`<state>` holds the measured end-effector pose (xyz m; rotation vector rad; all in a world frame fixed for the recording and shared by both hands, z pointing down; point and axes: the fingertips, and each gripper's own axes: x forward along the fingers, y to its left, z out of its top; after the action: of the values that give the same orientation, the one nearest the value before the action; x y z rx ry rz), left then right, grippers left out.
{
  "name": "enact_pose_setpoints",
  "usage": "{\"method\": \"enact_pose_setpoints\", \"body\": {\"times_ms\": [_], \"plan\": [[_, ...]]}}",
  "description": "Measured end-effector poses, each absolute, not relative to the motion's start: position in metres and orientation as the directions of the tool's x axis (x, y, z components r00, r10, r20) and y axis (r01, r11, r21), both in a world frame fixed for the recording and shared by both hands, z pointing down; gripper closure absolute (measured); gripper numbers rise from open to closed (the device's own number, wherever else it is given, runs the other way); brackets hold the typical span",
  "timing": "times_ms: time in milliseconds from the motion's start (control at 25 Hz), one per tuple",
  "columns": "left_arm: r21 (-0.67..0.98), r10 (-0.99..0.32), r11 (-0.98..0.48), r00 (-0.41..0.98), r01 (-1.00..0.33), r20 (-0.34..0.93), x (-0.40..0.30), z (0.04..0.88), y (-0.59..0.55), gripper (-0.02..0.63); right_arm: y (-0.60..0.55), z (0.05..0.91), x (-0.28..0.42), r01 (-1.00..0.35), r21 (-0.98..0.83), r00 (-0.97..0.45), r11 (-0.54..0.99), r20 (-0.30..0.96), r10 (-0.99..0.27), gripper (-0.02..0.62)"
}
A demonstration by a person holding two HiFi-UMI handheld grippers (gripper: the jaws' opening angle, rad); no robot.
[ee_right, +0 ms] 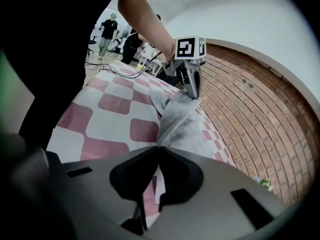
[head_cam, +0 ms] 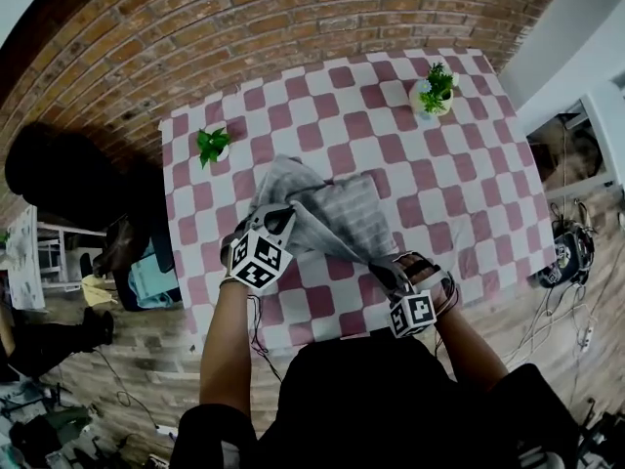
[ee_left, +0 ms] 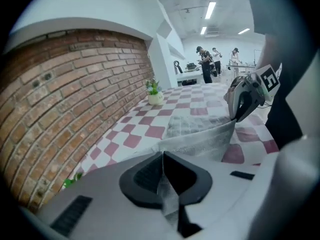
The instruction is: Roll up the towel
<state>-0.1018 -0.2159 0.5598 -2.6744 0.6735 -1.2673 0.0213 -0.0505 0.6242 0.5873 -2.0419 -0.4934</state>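
Nearest the person, the left tongs (head_cam: 277, 213) are clenched on a pinch of grey cloth at the towel's near left corner, the fabric plainly nipped between their pads in the left gripper view. The right tongs (head_cam: 378, 268) are likewise clamped tight on the near right corner. Between them the near edge of the towel (head_cam: 337, 208) hangs lifted off the bench (head_cam: 469, 193) in a slack span, the left corner higher than the right. The far part of the towel lies flat on the red-and-white checked cover near the middle of the bench. This looks like the very start of the roll: the first turn is not yet laid. To do it well, I would level the two corners, draw the edge just taut enough to take out the sag, then carry it forward and down onto the flat part so the first turn lands tight and square. Dragging the whole towel along should be avoided. Beyond, two potted plants (head_cam: 212, 145) stand well clear at the far corners, with a brick wall (head_cam: 244, 27) behind.
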Motion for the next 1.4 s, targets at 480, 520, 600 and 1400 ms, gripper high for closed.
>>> {"method": "enact_pose_setpoints", "body": {"times_ms": [480,520,600,1400], "plan": [[-0.371,-0.738,-0.675,0.584,-0.638,0.339,-0.123,0.417,-0.193,0.595,-0.089,0.565,0.011,-0.418,0.579,-0.529,0.700,0.472,-0.706,0.581],[-0.347,-0.746,-0.666,0.589,-0.660,0.311,-0.122,0.408,-0.189,0.595,-0.093,0.560,0.010,-0.452,0.554,-0.536,0.699,0.458,-0.709,0.580],[-0.318,-0.761,-0.649,0.591,-0.691,0.267,-0.121,0.391,-0.185,0.595,-0.097,0.555,0.007,-0.516,0.485,-0.552,0.706,0.443,-0.707,0.530],[-0.391,-0.796,-0.588,0.592,-0.708,0.126,-0.087,0.278,-0.159,0.595,-0.125,0.560,-0.058,-0.775,0.110,-0.529,0.622,0.424,-0.735,0.270]]}}
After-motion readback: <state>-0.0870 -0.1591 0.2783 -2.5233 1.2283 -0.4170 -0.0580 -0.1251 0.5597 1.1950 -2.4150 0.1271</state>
